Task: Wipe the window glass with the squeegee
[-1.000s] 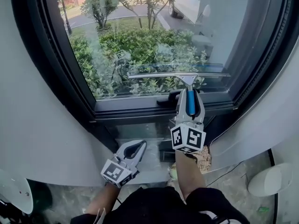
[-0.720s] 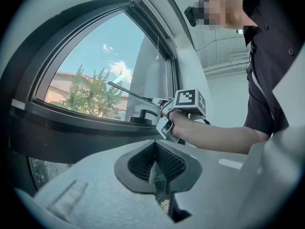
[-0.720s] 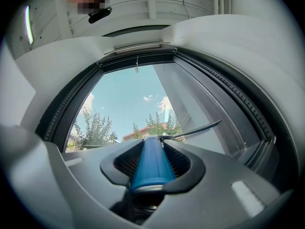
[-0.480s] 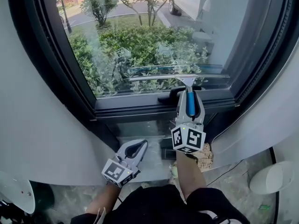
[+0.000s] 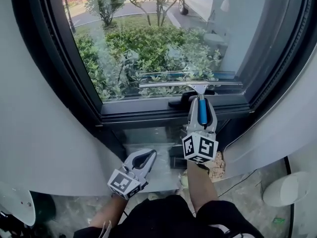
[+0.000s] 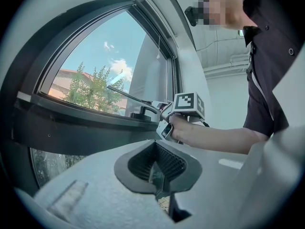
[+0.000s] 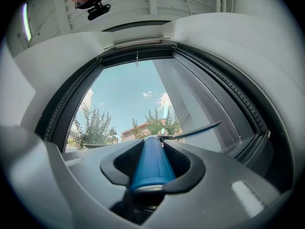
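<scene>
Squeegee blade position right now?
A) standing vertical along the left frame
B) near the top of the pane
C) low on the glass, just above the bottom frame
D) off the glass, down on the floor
C: the squeegee lies level across the glass just above the bottom frame, with its blue handle clamped in the right gripper.
</scene>
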Action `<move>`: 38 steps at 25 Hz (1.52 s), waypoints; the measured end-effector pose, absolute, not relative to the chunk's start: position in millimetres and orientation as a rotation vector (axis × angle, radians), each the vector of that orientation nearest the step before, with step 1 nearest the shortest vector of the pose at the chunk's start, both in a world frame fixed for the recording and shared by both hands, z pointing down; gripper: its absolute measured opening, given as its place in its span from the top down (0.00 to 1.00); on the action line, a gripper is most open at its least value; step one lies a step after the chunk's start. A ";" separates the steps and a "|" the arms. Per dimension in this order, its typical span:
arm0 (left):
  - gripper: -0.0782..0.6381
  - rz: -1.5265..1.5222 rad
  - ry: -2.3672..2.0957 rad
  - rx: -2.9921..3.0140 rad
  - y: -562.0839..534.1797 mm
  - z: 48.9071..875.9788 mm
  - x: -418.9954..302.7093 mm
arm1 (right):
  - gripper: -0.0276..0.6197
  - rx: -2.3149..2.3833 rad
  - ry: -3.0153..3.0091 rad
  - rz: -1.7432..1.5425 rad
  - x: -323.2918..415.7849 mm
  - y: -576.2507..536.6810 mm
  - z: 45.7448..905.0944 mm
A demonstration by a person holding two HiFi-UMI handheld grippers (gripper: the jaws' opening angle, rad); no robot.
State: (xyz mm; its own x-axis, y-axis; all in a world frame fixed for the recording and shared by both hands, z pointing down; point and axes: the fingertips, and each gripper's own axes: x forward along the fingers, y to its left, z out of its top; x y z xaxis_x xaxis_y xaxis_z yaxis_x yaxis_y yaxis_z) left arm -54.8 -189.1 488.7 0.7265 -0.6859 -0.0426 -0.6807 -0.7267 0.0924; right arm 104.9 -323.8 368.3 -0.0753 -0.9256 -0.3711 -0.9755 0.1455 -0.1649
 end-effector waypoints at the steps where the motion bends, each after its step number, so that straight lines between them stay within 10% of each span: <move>1: 0.89 -0.105 -1.143 2.839 -188.9 487.9 -54.9 | 0.75 -1.820 2.049 0.176 104.8 -323.7 368.8; 38: 0.89 -0.347 -1.492 2.912 -177.0 390.9 -120.1 | 0.75 -1.304 1.760 0.552 -22.2 -304.4 46.0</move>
State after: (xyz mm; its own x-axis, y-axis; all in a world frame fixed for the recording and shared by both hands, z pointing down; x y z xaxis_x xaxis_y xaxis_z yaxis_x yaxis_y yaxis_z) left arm -120.1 -177.0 390.9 0.5691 -0.7824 -0.2529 -0.8137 -0.5801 -0.0363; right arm -22.2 -304.4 46.0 -0.0900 -0.5463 -0.8327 -0.9241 0.3577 -0.1347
